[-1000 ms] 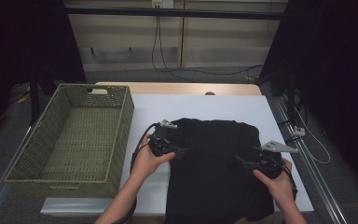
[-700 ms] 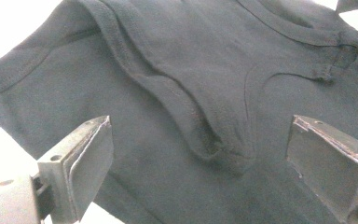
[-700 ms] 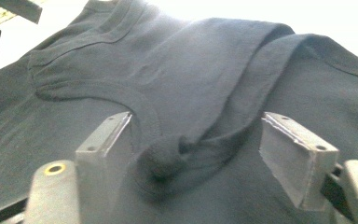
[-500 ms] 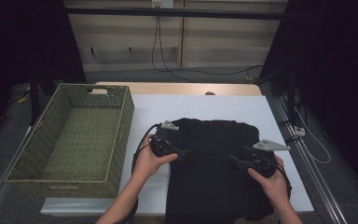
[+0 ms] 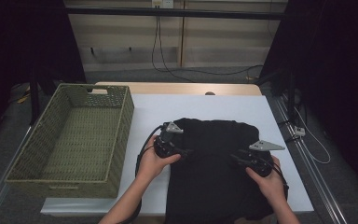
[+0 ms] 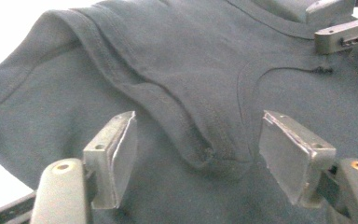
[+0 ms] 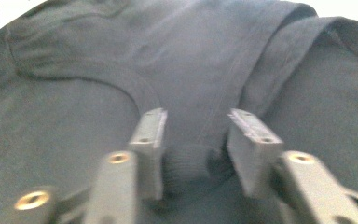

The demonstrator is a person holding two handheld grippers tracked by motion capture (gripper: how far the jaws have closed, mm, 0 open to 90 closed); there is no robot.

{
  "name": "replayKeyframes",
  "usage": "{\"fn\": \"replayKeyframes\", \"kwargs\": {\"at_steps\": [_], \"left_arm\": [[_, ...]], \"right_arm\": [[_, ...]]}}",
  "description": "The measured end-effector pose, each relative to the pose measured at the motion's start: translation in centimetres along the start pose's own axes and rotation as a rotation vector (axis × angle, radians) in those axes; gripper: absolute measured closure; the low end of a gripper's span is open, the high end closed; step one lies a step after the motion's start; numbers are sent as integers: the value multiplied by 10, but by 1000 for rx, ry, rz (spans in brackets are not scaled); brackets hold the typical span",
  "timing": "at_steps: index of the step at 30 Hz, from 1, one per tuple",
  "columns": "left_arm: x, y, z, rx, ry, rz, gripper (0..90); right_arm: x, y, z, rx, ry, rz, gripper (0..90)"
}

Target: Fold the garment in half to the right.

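You held both grippers on the black shirt [image 5: 214,172] at the table's [image 5: 168,112] near edge. Your right gripper [image 7: 193,140], jaws closing, bunched a fold; your left gripper [image 6: 196,154], also closing, straddled a fold untouched. No writing was readable. The basket [image 5: 74,140] stood left.

White-topped table [image 5: 205,105] on a wooden bench [image 5: 177,88], dark curtains [image 5: 335,65] both sides, pale panelled back wall [image 5: 214,42] with black cables [image 5: 168,56] hanging down, grey floor [image 5: 9,121], woven basket [image 5: 42,158] at table's left.
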State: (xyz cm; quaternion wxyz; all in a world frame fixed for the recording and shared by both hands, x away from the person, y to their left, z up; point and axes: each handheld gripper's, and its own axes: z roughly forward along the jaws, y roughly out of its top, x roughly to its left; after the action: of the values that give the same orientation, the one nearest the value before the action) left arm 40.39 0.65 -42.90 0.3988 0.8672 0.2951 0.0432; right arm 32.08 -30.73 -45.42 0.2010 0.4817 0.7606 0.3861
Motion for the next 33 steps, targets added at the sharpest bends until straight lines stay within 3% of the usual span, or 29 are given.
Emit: {"fn": "replayKeyframes", "kwargs": {"at_steps": [3,9,21,33], "left_arm": [[0,-1,4,6,-19,3,448],[-1,-2,9,55,-66,-11,634],[-4,-3,16,104,-122,-66,810],[-5,5,-4,49,-170,-103,847]], "right_arm": [[-1,-2,0,9,-7,4,735],[-5,-5,-2,-6,-10,34,772],[-4,-7,-3,-7,12,43,772],[-9,-4,-19,-77,41,85,801]]}}
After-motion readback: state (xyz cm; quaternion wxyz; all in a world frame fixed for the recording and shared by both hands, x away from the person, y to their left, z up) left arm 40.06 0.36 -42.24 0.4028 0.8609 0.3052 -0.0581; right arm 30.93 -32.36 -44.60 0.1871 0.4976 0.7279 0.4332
